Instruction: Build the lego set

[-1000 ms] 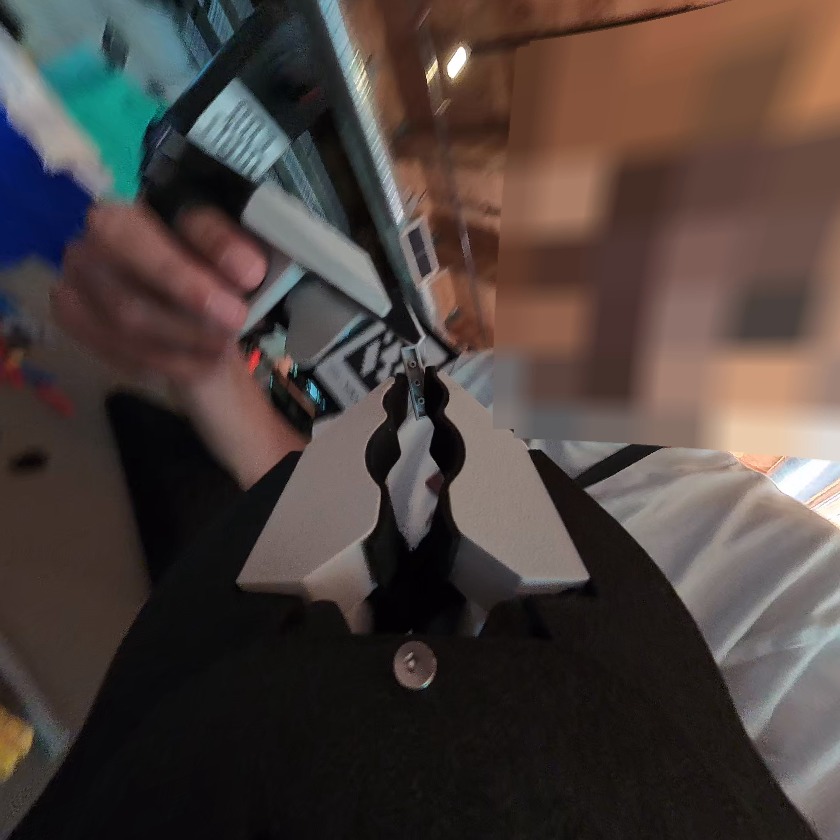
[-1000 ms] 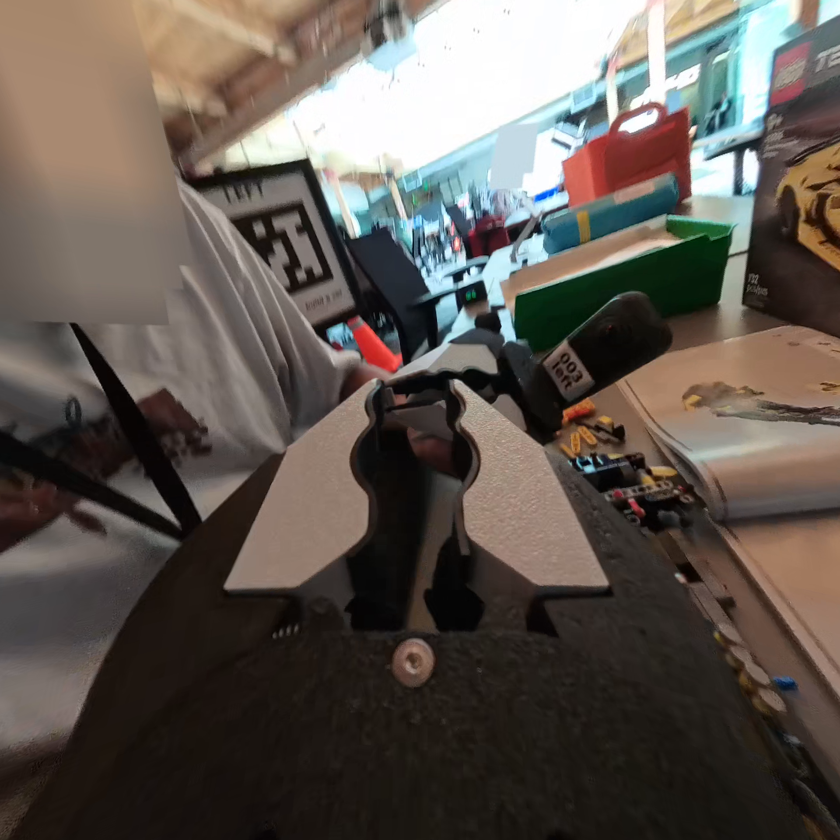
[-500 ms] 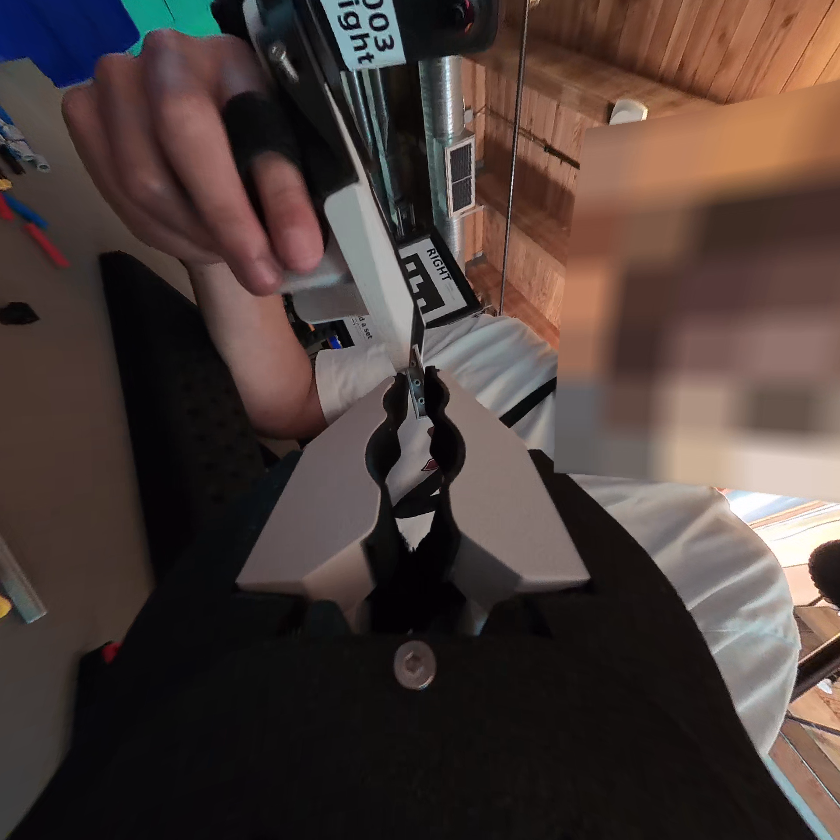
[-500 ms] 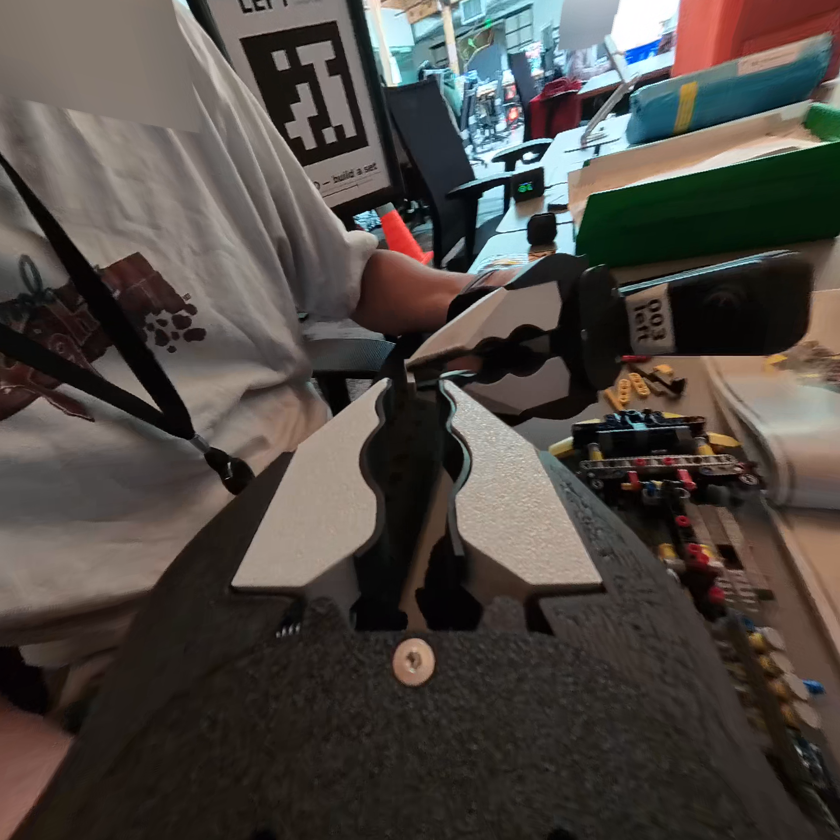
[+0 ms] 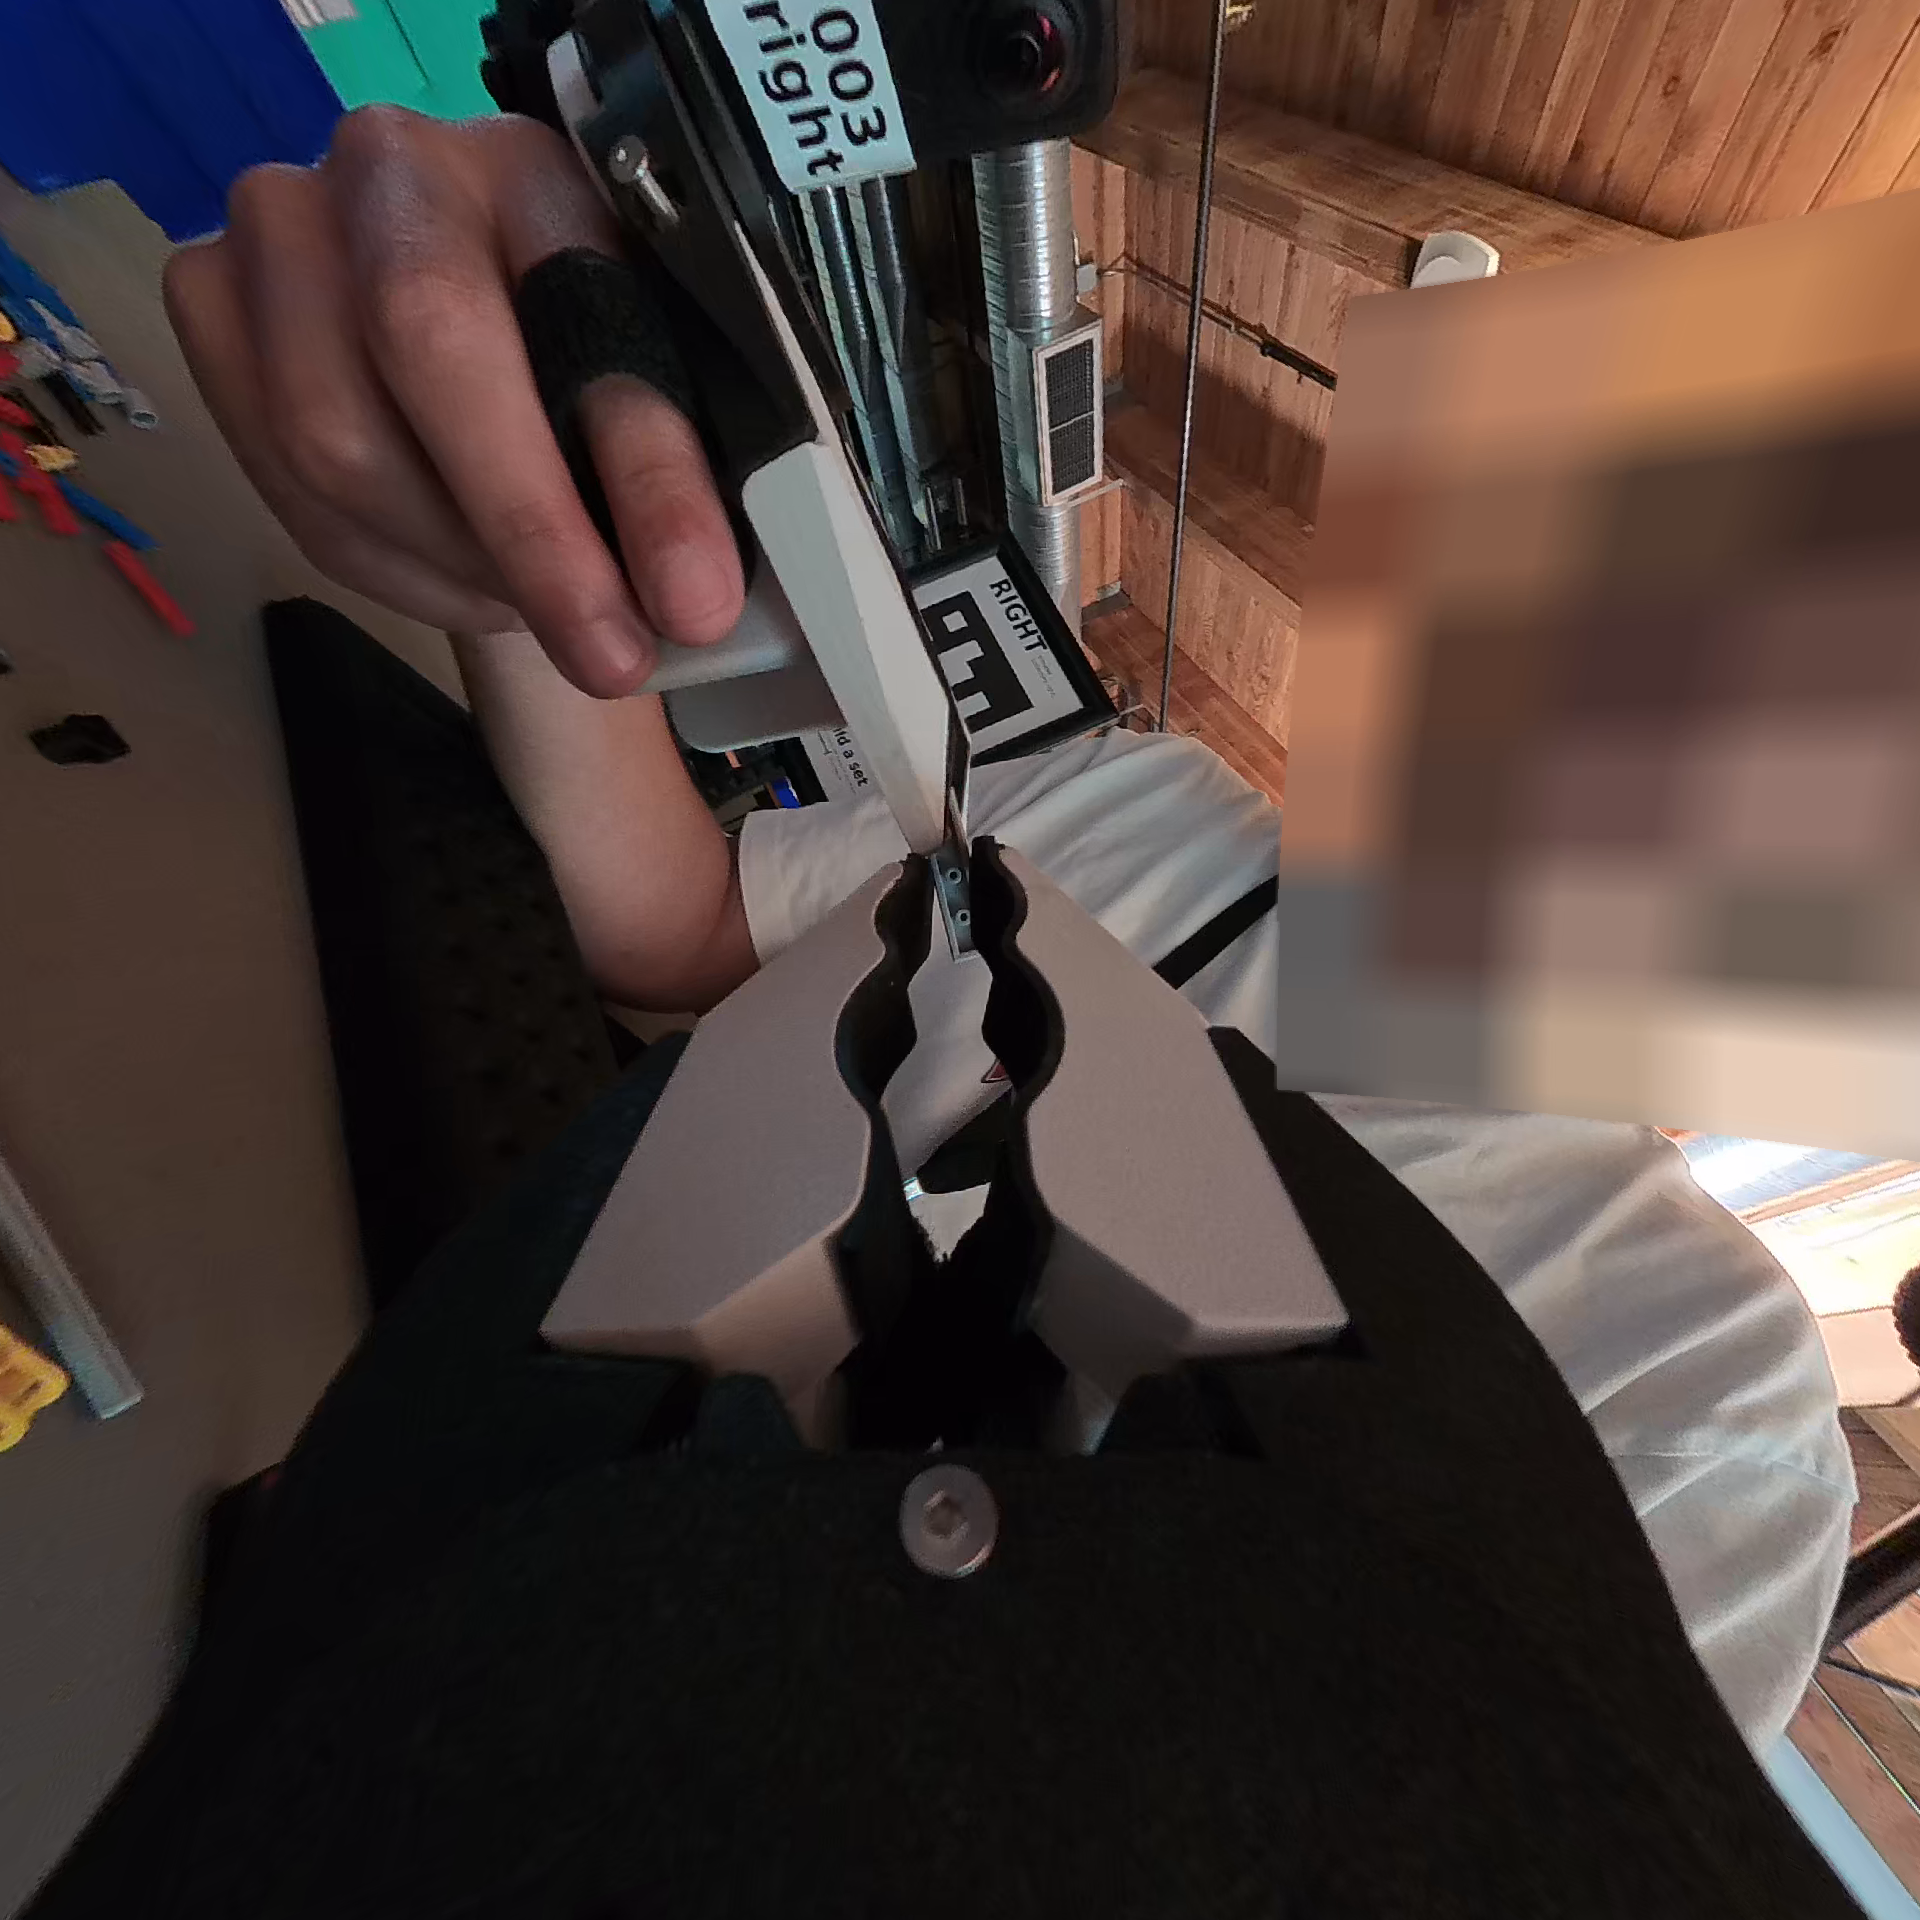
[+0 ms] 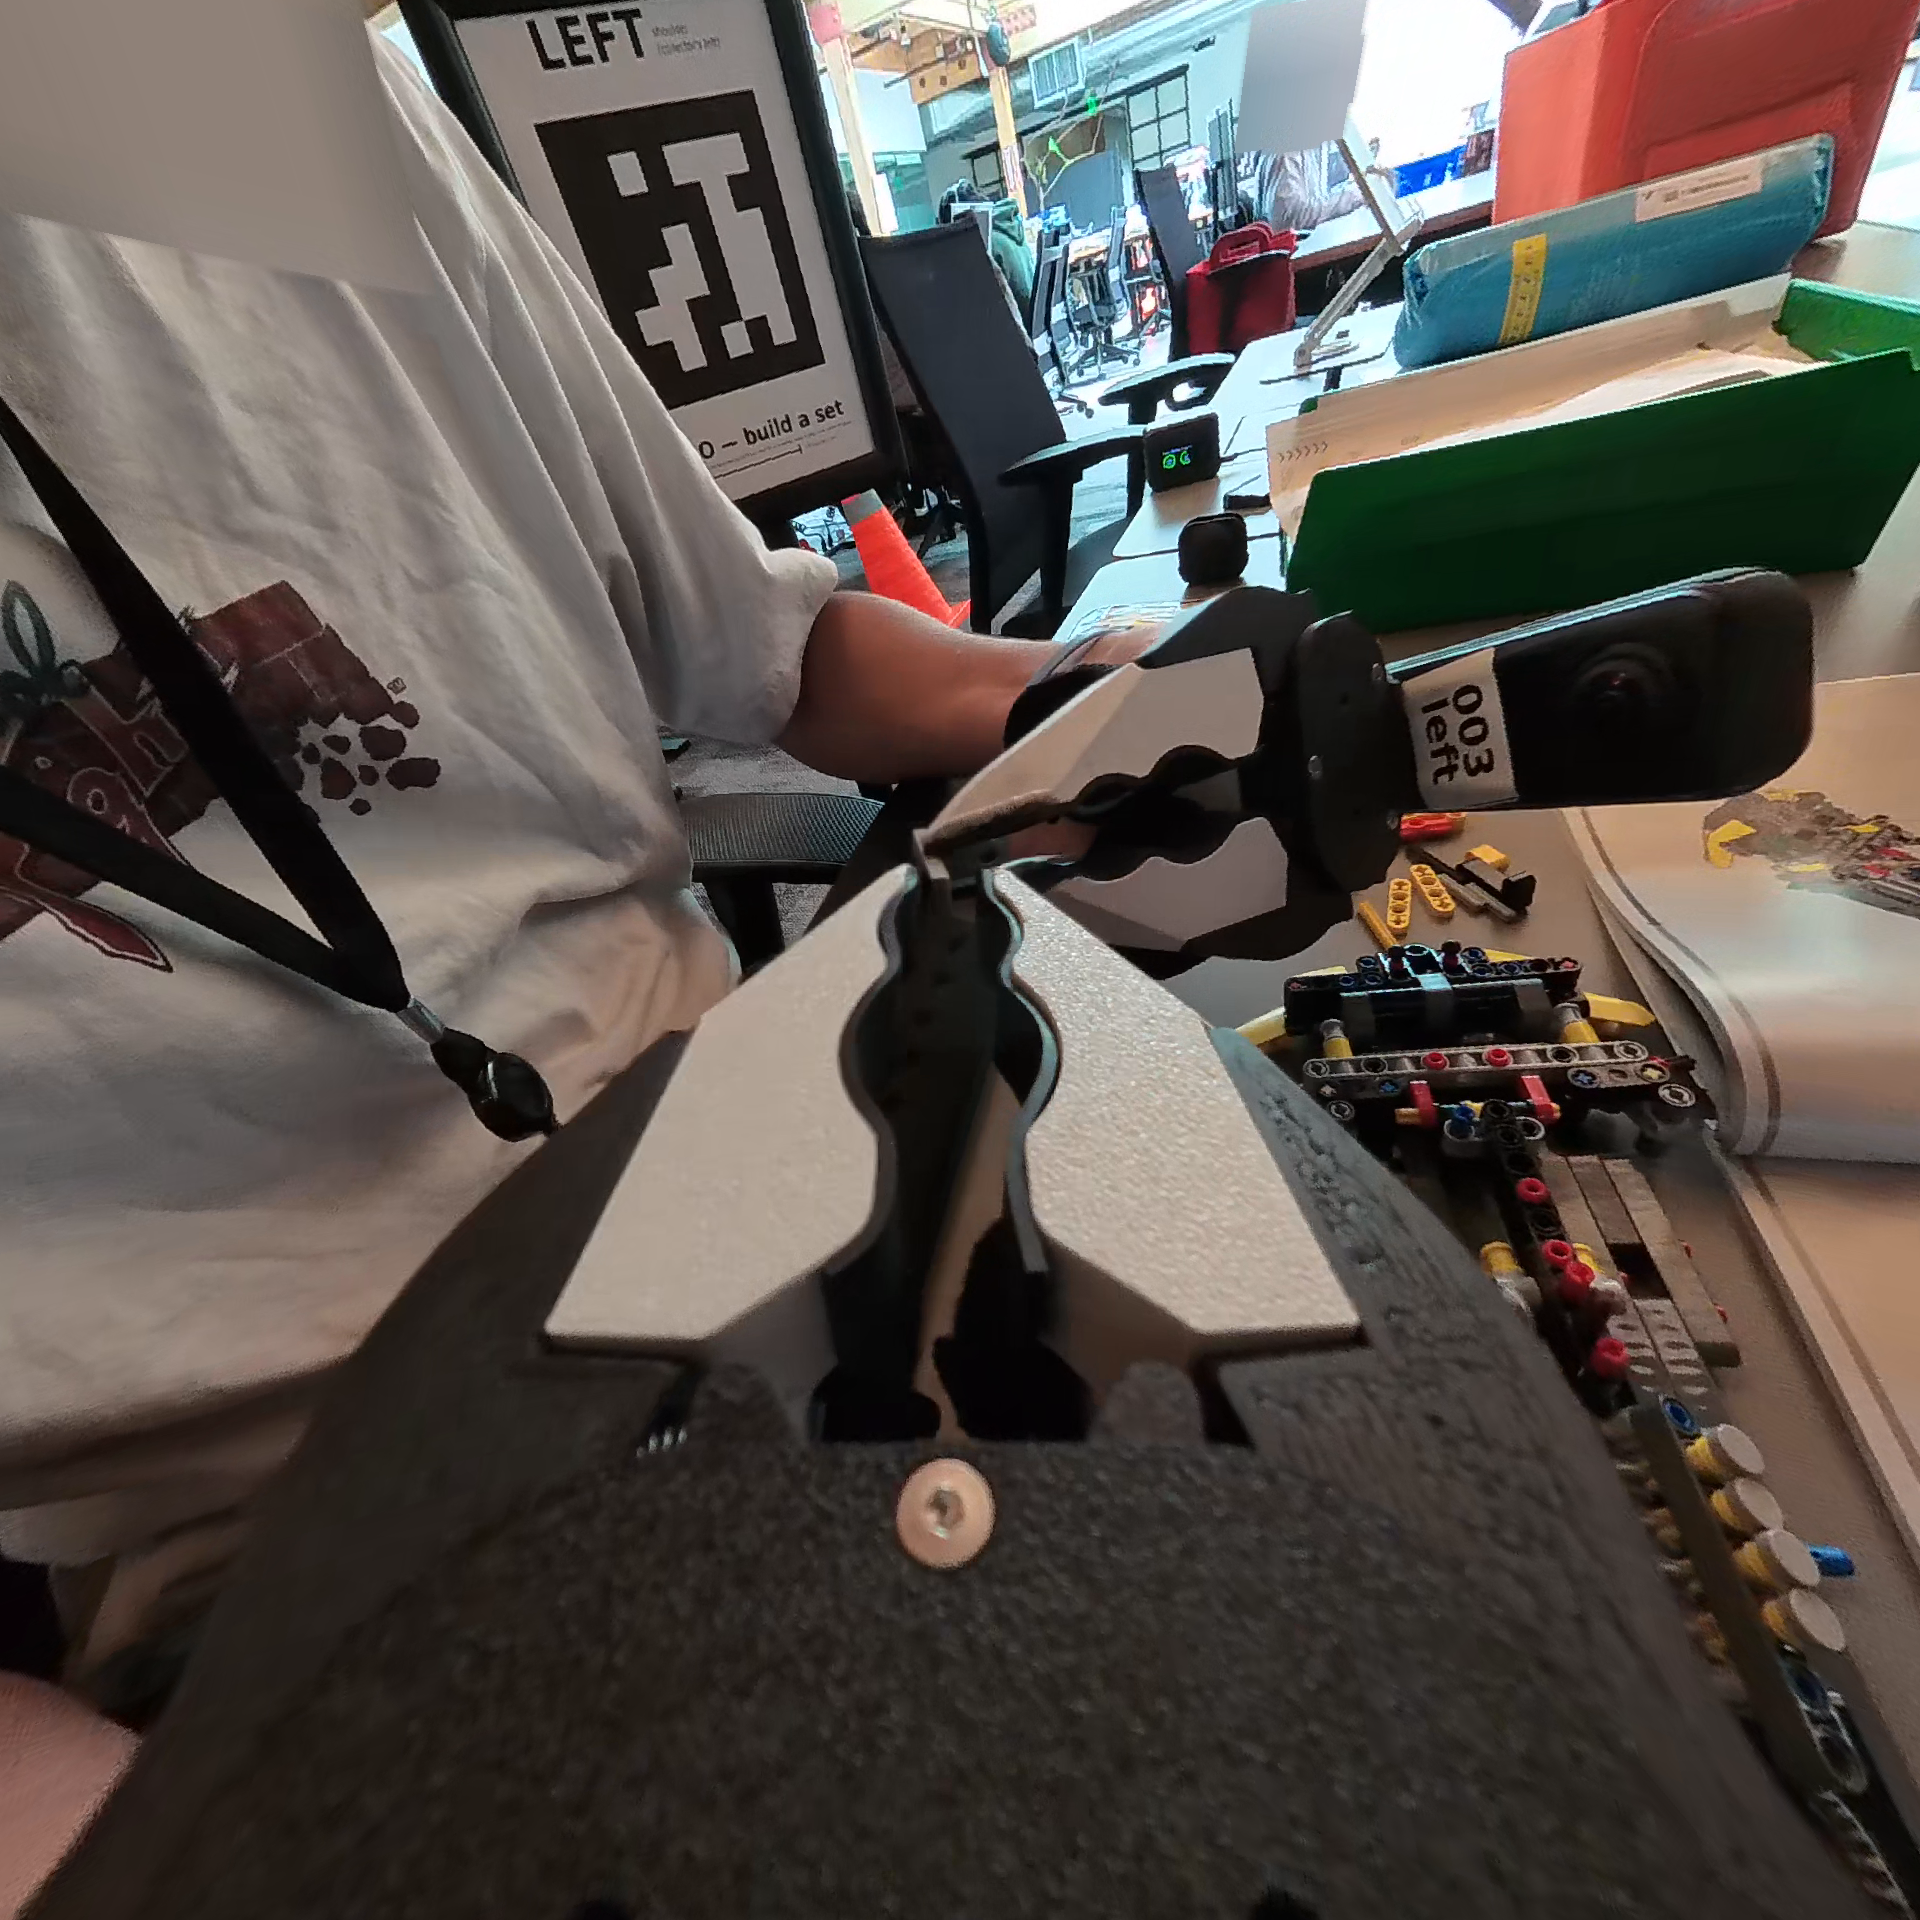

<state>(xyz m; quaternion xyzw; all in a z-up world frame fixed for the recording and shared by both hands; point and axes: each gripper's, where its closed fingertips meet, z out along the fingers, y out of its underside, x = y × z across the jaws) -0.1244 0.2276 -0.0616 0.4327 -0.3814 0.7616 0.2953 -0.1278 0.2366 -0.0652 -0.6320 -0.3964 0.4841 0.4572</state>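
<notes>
Grey and small, the flat lego piece with round holes (image 5: 958,906) sits pinched at the very tips of the left gripper (image 5: 951,868), whose jaws are closed down on it, held up in the air in front of the person's white shirt (image 6: 312,520). The right gripper (image 6: 951,883) meets it tip to tip, jaws nearly together on something thin and dark; what that is I cannot make out, nor whether it is truly gripped. With so slight a hold, any sideways push could twist the grey piece loose and drop it to the lap. The half-built black and yellow lego chassis (image 6: 1455,1039) lies on the tan table (image 6: 1849,1247) just beside the open instruction booklet (image 6: 1766,935), partly hidden behind the right gripper's body.
</notes>
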